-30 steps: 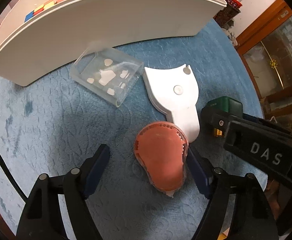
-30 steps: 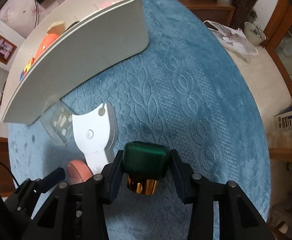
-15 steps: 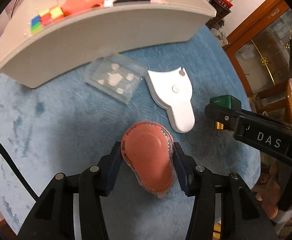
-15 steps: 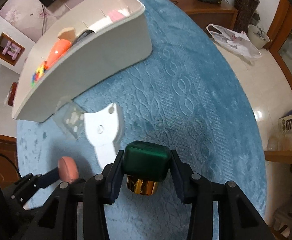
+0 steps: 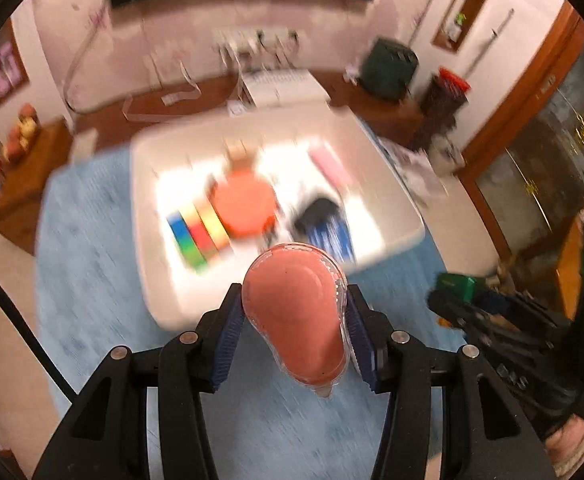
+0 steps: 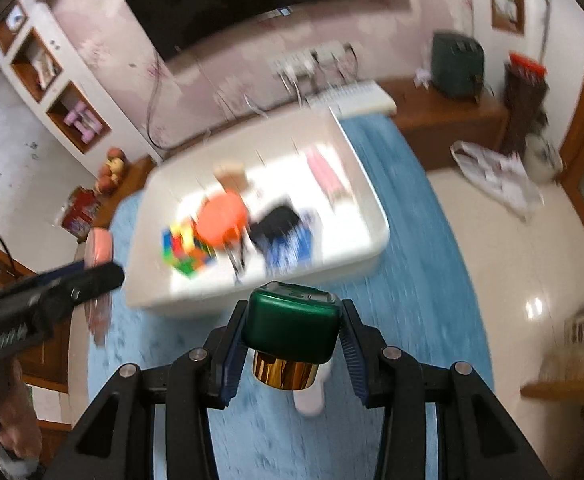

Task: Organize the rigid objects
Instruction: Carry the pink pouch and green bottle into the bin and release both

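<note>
Pink tape dispenser (image 5: 297,312) pinched across flat sides by left claw (image 5: 295,332), held above white bin (image 5: 391,200). Green-capped bottle (image 6: 292,328) clamped at cap by right claw (image 6: 292,344). Both judged light, rigid; smooth plastic judged slippery.

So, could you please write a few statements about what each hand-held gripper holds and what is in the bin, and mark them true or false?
1. The left hand-held gripper grips a pink teardrop-shaped object. True.
2. The right hand-held gripper is empty. False: it holds a green-capped bottle with a gold neck.
3. The white bin sits on a blue cloth. True.
4. The bin is empty. False: it holds several items, among them an orange object.
</note>
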